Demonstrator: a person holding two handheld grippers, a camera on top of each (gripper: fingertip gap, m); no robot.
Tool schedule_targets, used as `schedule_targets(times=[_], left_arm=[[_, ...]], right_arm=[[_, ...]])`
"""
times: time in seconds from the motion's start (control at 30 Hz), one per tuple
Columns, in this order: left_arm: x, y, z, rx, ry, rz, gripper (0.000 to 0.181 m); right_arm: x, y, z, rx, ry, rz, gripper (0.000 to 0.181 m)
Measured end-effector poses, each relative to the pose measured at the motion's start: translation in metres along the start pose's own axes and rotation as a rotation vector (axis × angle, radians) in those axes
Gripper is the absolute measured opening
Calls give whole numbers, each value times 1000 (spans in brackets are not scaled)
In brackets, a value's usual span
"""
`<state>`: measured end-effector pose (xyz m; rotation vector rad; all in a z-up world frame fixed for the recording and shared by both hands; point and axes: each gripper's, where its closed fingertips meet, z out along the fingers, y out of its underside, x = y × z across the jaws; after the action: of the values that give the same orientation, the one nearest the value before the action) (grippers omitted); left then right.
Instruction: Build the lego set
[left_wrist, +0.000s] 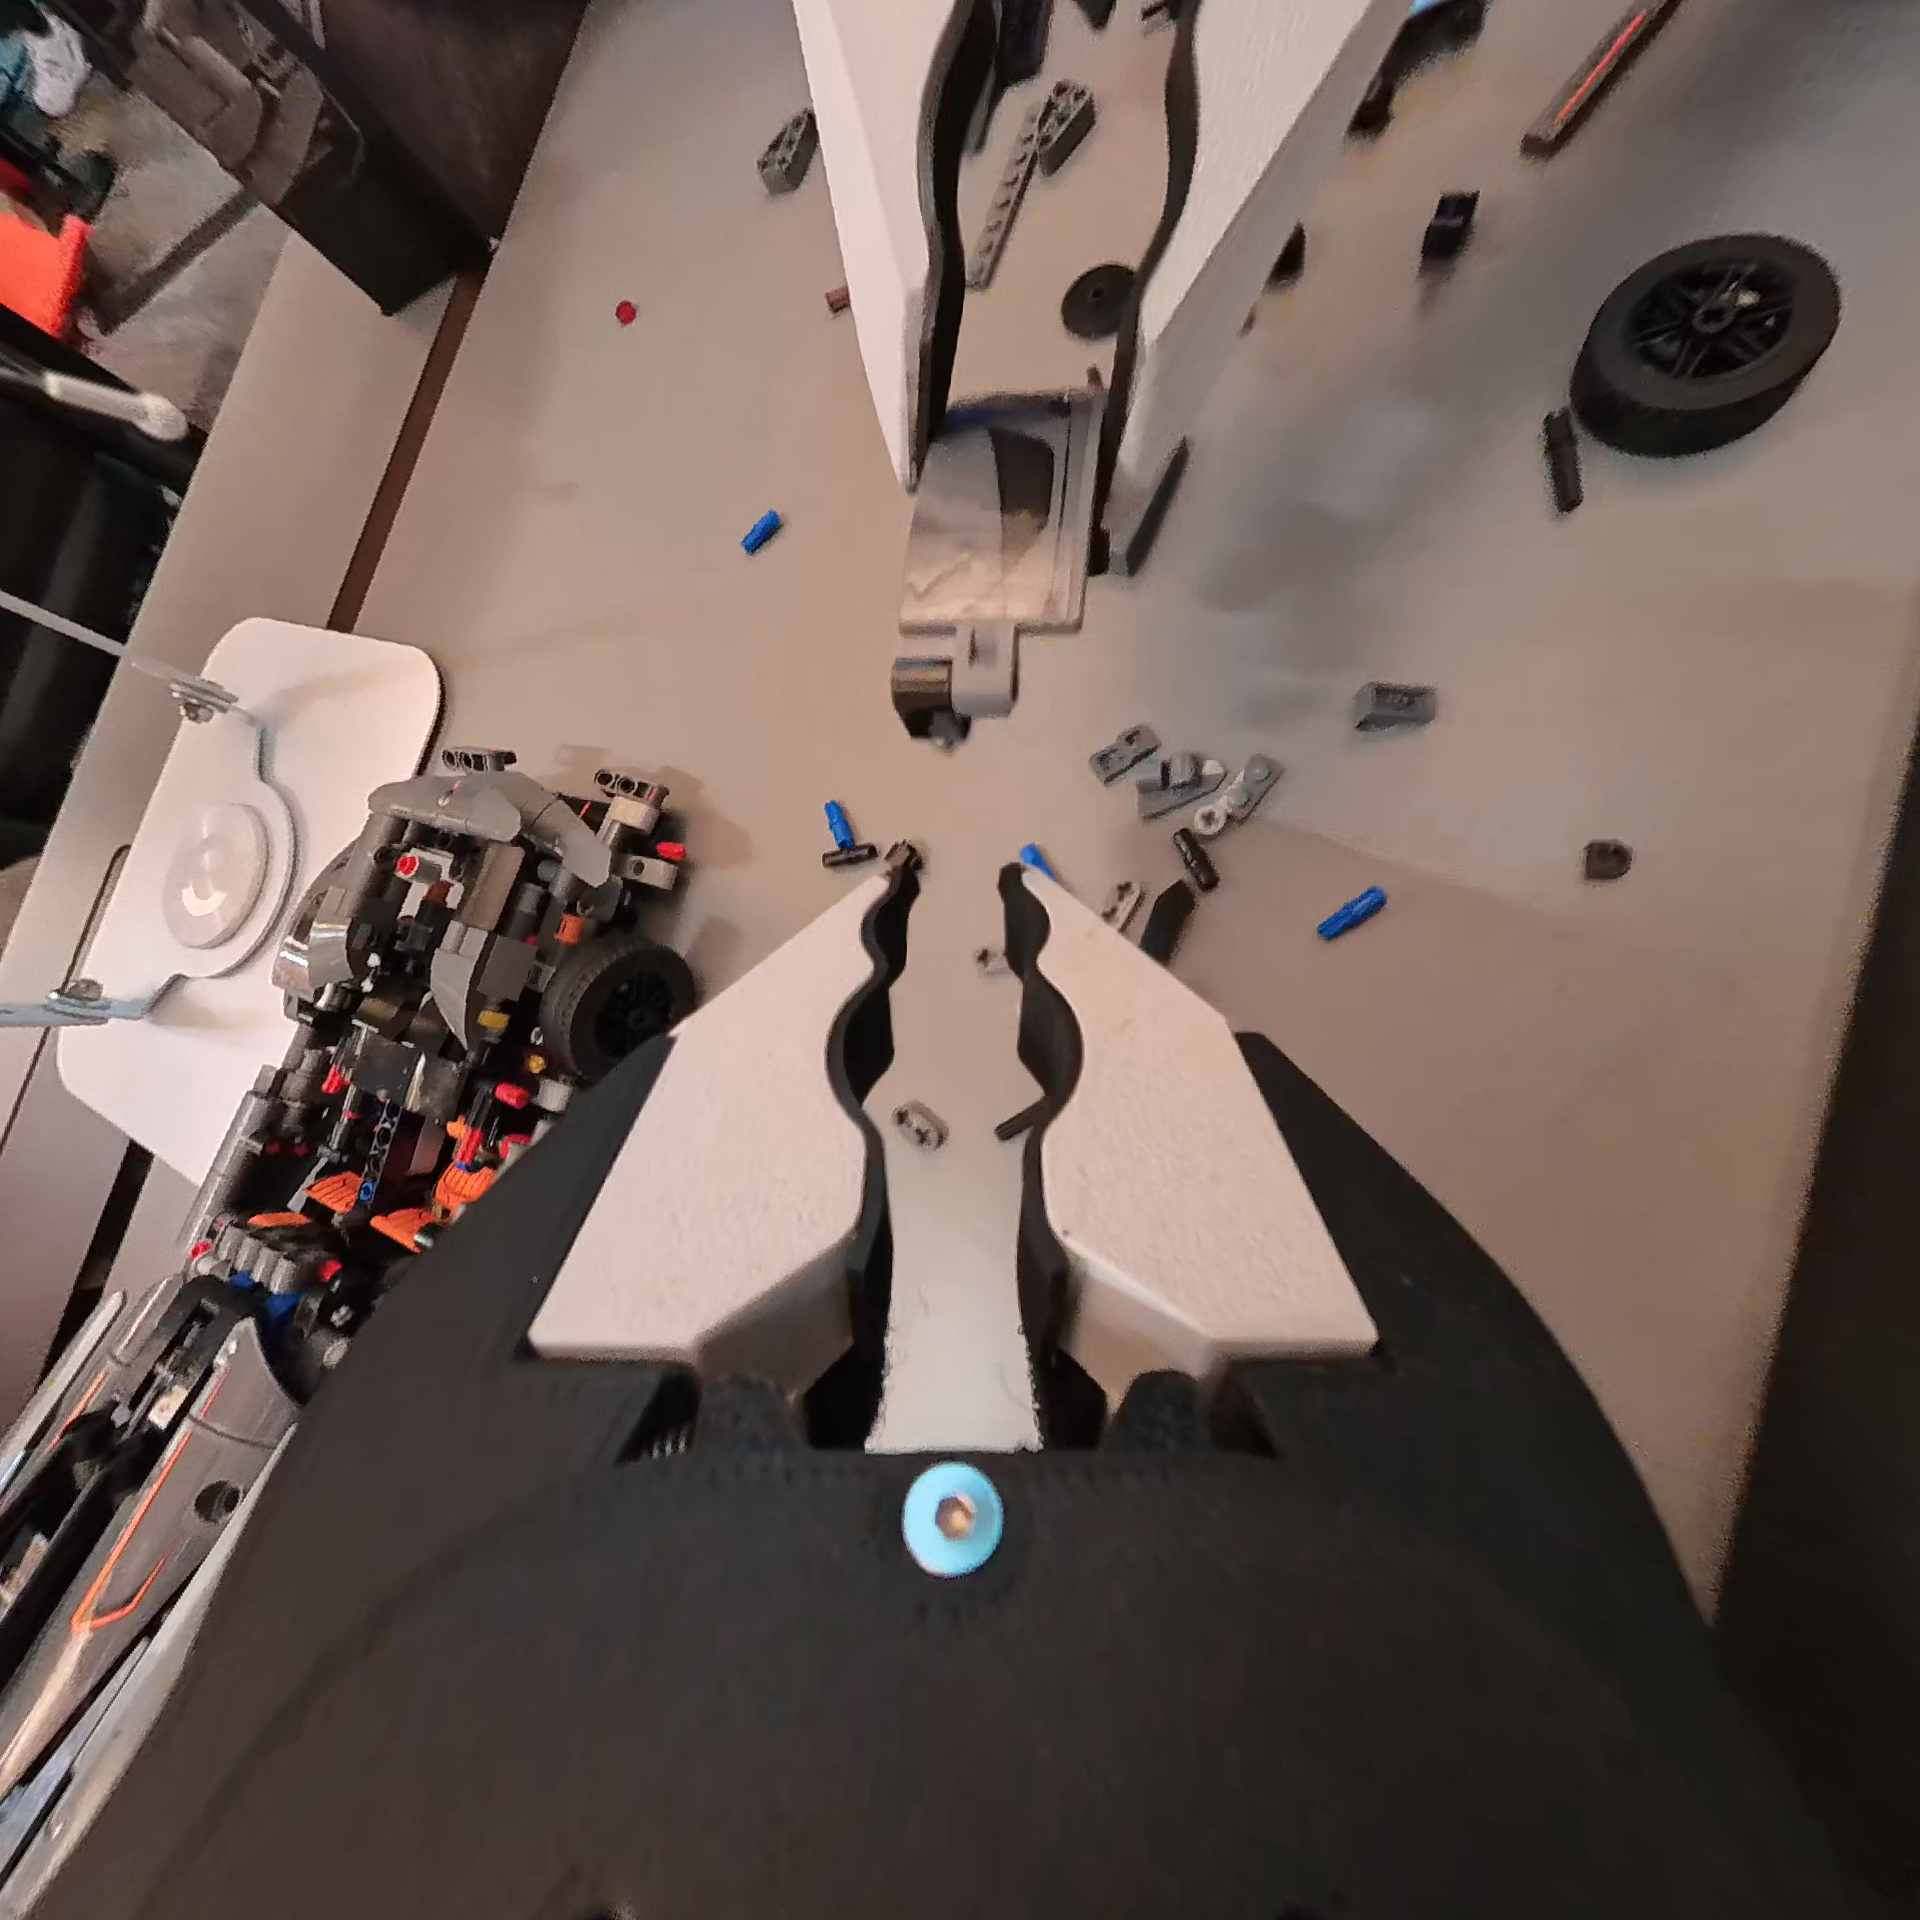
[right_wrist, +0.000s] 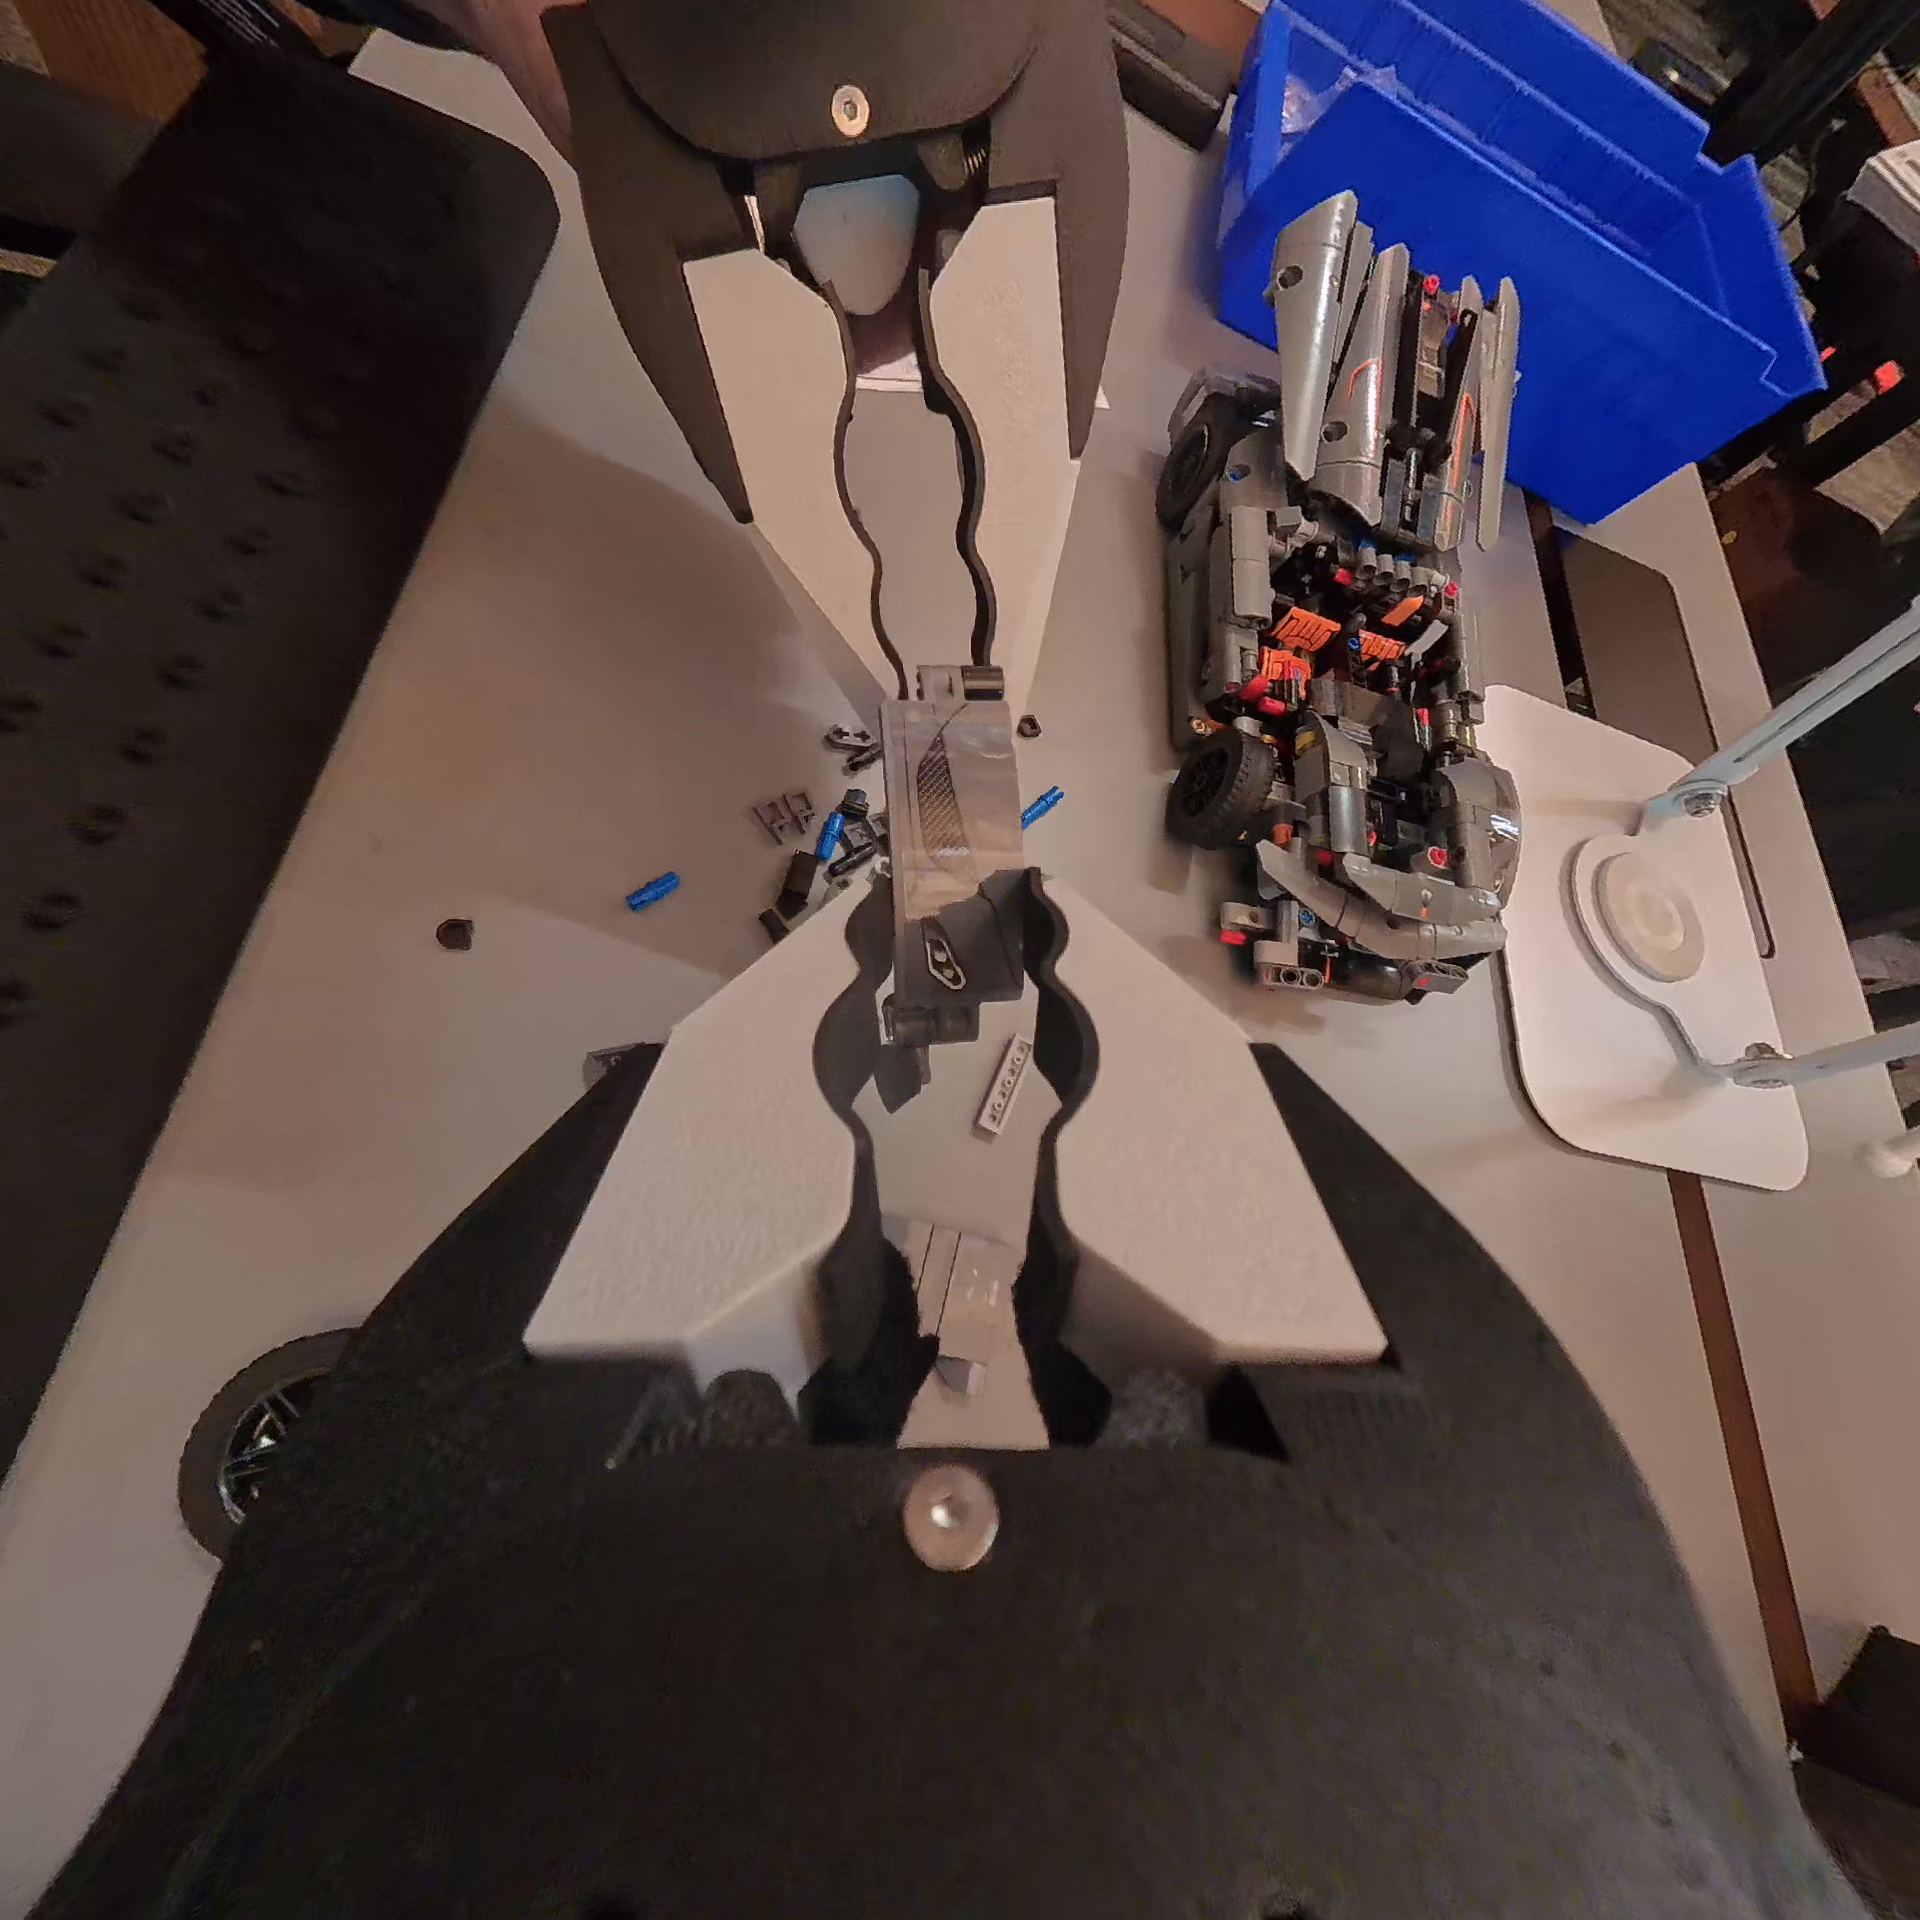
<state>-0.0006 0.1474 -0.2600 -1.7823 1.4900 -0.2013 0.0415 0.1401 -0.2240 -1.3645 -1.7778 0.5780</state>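
Nearest the right wrist camera, the right gripper (right_wrist: 961, 914) has its jaws clamped on the near end of a long grey body panel (right_wrist: 951, 821), a printed piece with a dark hinge connector at each end. Opposite, the left gripper (right_wrist: 940, 675) has its tips touching the panel's far end, jaws narrowly apart; I cannot tell whether they actually pinch the connector there. In the left wrist view the same panel (left_wrist: 992, 551) hangs just beyond that gripper's own tips (left_wrist: 956, 883), held by the other tool.

All placing here is relative to the lego car (right_wrist: 1351, 665). It lies on the worktop (right_wrist: 582, 623) to the panel's right in the right wrist view, with a blue bin (right_wrist: 1507, 229) behind it and a white stand base (right_wrist: 1662, 935) beside its nose. Loose parts sit across the panel from the car: blue pins (right_wrist: 652, 891), small grey brackets (right_wrist: 784, 816) and a thin grey plate (right_wrist: 1003, 1086). A loose wheel (left_wrist: 1704, 343) lies farther off, well apart from the car.

As a judgement, the build is well advanced: chassis, orange interior, rear bodywork and at least two wheels are on. Left to do, it seems, are this panel, the spare wheel and the scattered small parts.
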Motion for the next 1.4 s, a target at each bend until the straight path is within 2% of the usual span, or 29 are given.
schedule_targets(times=[0.17,0.43,0.57,0.7,0.9,1.03,1.13,1.2,1.27,1.4], left_arm=[[-23,24,-10,-57,-95,39,12],[-69,81,-36,-140,-200,-71,12],[-80,98,-47,-150,-235,-98,12],[-89,98,-53,-151,-279,-87,14],[-125,89,-63,-159,-333,-138,12],[-150,58,-64,-58,-337,-214,11],[-161,41,-54,37,-323,-298,10],[-163,46,-43,28,-324,-293,10],[-166,61,-35,-36,-362,-231,9],[-171,72,-33,-83,-401,-156,9]], right_arm=[[1,2,1,-6,3,5,22],[4,5,3,-14,17,15,22],[6,9,5,-29,26,19,22],[9,14,7,-47,41,29,22],[14,6,6,-58,27,97,22],[24,-7,12,-127,5,104,22],[43,-11,28,-183,9,102,22],[53,-13,44,-194,-12,142,22],[63,-13,60,-203,-16,170,23],[77,-6,89,-232,-11,197,23]])
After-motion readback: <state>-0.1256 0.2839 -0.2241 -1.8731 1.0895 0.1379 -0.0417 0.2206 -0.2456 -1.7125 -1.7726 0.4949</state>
